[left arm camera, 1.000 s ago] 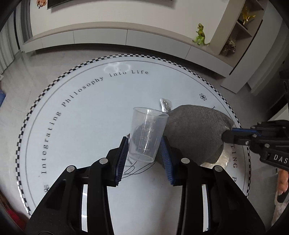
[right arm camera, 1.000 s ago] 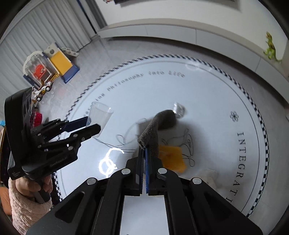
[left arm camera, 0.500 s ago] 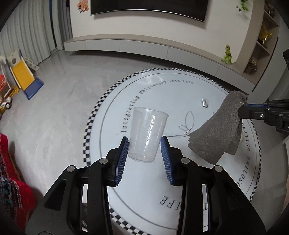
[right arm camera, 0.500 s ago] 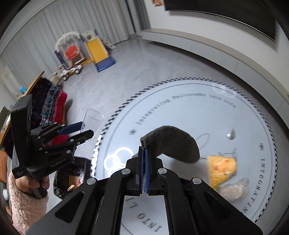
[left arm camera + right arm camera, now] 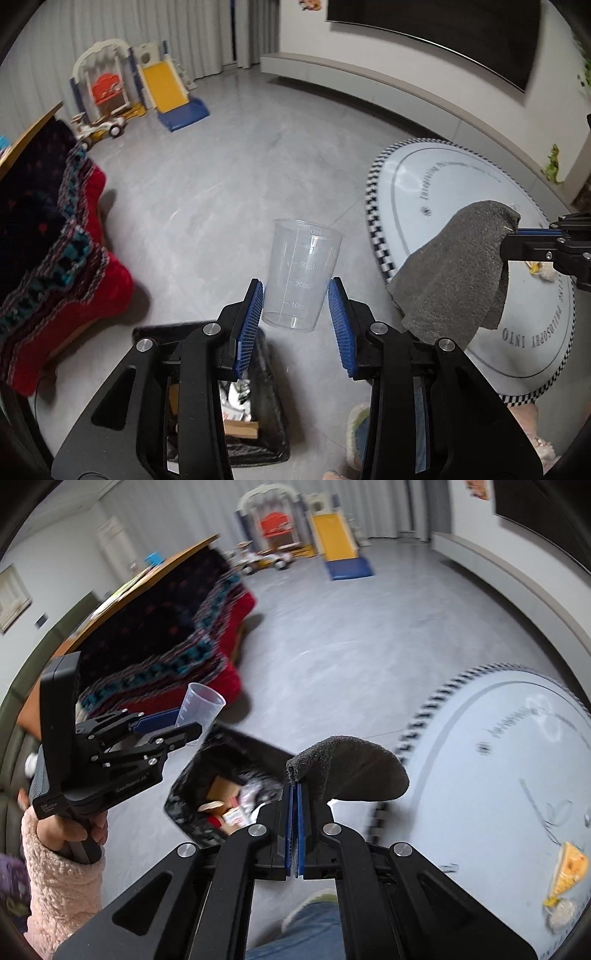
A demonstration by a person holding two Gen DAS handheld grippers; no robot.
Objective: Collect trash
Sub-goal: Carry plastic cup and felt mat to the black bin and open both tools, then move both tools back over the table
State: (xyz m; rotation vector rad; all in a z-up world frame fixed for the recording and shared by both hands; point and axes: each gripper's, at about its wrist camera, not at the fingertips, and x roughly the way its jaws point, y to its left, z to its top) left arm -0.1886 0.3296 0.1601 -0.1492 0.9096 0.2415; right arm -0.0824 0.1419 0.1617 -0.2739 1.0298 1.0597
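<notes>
Grey floor; clear graduated cup (image 5: 301, 275), grey cloth (image 5: 458, 269).

Both claws are black with ribbed blue pads (image 5: 251, 321) and silver screws; left hand (image 5: 74, 834), lower left, wears a fuzzy pink sleeve (image 5: 59, 886).

Grey tiled floor (image 5: 229, 155) fills mid-frame. A round white rug (image 5: 480, 229) with checkered edge lies right. A toy slide (image 5: 166, 88) stands upper left before pale curtains (image 5: 122, 22); a red patterned blanket (image 5: 44, 236) drapes left. A dark screen (image 5: 443, 33) hangs upper right.
</notes>
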